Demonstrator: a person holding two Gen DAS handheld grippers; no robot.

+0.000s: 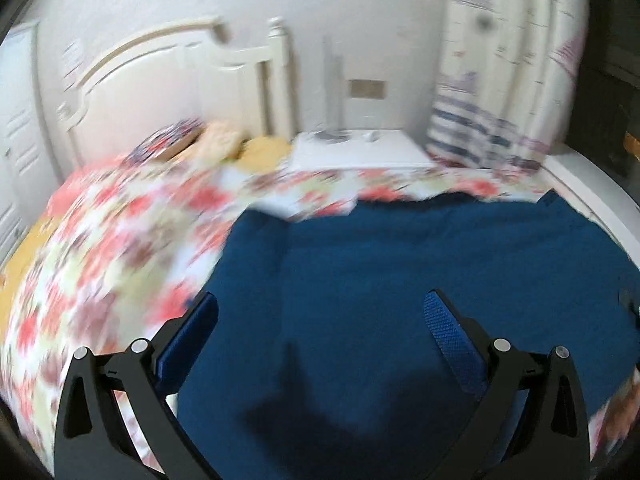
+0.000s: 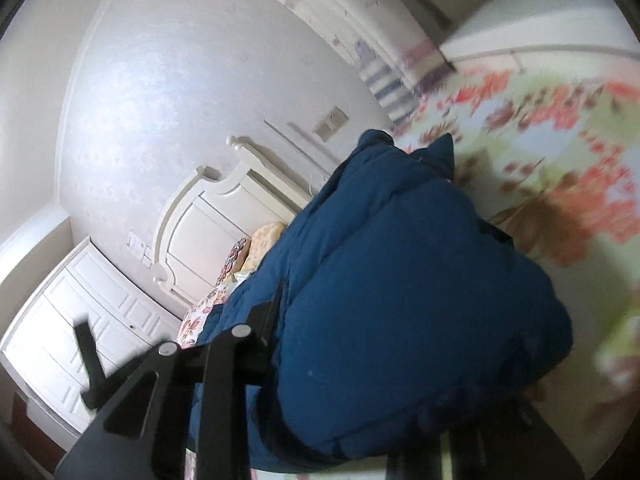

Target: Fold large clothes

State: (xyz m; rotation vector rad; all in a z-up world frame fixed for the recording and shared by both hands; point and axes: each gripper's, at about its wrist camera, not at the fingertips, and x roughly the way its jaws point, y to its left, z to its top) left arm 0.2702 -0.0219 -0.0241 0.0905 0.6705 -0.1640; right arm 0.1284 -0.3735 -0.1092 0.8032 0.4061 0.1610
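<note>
A large dark blue padded garment (image 1: 400, 272) lies spread on a floral bedspread (image 1: 100, 248). My left gripper (image 1: 320, 320) hovers just above its near part, open wide and empty, its blue pads (image 1: 452, 344) apart. In the right wrist view the same blue garment (image 2: 400, 280) is bunched and lifted, draping over my right gripper (image 2: 360, 368), whose jaws are closed on a fold of it. The right finger is hidden under the cloth. The view is tilted and blurred.
A cream headboard (image 1: 160, 80) and pillows (image 1: 224, 140) stand at the bed's far end. A white nightstand (image 1: 360, 152) and patterned curtain (image 1: 500, 80) are at the back right. White wardrobe doors (image 2: 80, 312) show in the right wrist view.
</note>
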